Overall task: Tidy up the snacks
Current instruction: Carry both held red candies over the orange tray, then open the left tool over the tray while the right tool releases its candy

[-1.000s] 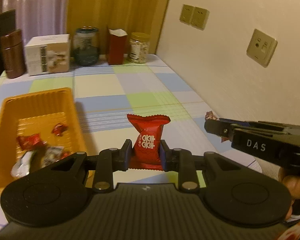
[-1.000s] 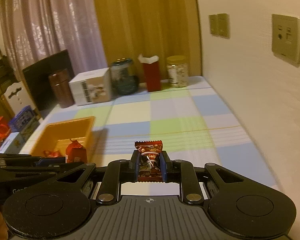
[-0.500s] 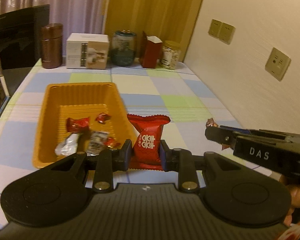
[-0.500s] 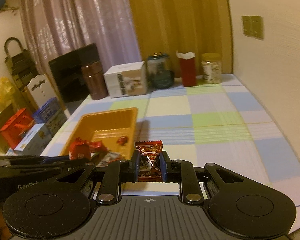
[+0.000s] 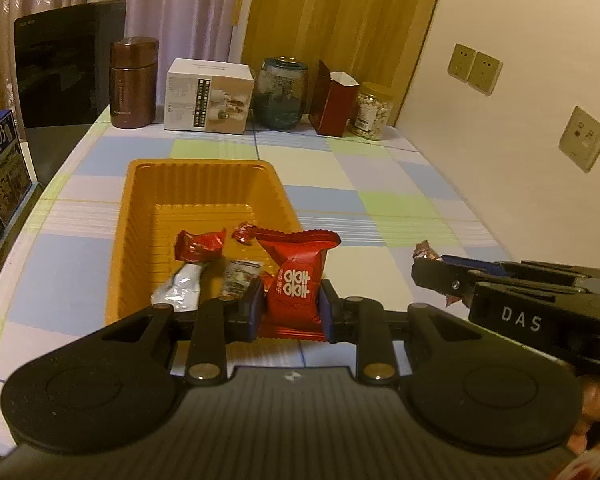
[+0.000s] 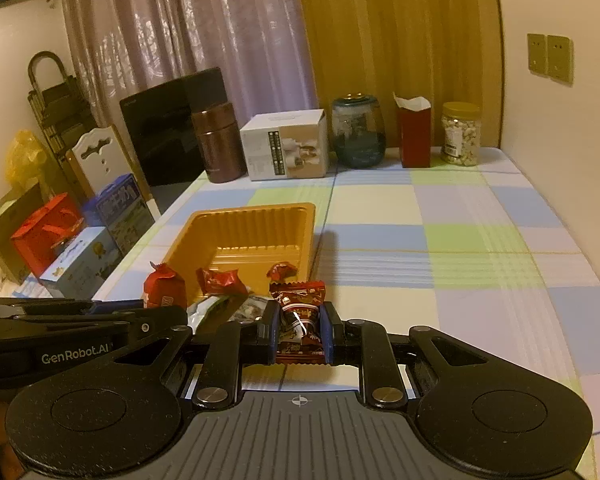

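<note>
An orange plastic tray sits on the checked tablecloth toward the table's left edge, long side running away from the cameras. Its near half holds a few wrapped snacks: a red twist-wrapped candy, a small red candy beside it, a silver packet and a pale printed packet. The far half of the tray is bare ribbed plastic.

Along the table's far edge stand a brown canister, a white box, a dark glass jar, an open red carton and a clear jar of pale nuts near the far right corner.

The left gripper is pressed together on a red snack packet with white characters, held upright between the blue pads, over the tray's near right corner. The right gripper pinches a dark brown candy packet the same way, upright, just off the tray's near right corner. In the left wrist view the right gripper shows from the side, to the right of the tray, with only the brown packet's crimped end peeking above its fingers. In the right wrist view the left gripper's red packet hangs at the tray's near left side.
</note>
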Demonstrator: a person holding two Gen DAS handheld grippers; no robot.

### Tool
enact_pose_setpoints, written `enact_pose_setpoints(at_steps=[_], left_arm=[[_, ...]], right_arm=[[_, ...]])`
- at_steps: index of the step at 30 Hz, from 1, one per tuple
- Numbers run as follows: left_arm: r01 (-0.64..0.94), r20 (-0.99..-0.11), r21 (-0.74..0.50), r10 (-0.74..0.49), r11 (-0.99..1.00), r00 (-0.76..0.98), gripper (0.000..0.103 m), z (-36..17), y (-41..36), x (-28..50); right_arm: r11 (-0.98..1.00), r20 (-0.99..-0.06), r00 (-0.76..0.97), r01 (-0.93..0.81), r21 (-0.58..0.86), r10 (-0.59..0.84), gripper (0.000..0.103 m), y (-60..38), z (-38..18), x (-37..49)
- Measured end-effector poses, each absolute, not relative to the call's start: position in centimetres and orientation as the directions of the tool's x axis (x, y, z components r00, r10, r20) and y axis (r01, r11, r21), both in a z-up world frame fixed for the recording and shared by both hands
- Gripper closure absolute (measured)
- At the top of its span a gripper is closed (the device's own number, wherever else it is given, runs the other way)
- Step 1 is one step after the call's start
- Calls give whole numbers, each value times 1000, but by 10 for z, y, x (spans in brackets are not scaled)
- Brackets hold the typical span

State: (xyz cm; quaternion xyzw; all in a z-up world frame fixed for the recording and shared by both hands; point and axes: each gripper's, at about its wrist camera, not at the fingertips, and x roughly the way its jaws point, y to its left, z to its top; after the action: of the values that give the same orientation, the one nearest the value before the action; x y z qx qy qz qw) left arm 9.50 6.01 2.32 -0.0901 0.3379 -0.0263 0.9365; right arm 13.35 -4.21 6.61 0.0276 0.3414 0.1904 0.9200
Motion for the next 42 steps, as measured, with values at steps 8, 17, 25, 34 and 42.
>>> enact_pose_setpoints(at_steps=[8, 17, 25, 34, 42], left_arm=[[-23, -647, -155, -84, 988, 758, 78, 16, 81, 117], [-31, -674, -130, -66, 991, 736, 78, 2, 101, 149], [-34, -678, -117, -55, 993, 733, 78, -3, 121, 175], [-25, -685, -103, -53, 994, 727, 78, -9, 135, 202], [-26, -700, -96, -49, 995, 713, 65, -19, 138, 213]], right_arm=[[916, -622, 679, -352, 190, 390, 82, -25, 54, 158], [905, -636, 652, -376, 200, 412, 82, 0, 38, 194], [901, -651, 633, -379, 211, 419, 82, 17, 23, 225], [896, -667, 612, -386, 218, 426, 82, 35, 8, 250], [899, -678, 602, -376, 225, 422, 81, 39, -3, 261]])
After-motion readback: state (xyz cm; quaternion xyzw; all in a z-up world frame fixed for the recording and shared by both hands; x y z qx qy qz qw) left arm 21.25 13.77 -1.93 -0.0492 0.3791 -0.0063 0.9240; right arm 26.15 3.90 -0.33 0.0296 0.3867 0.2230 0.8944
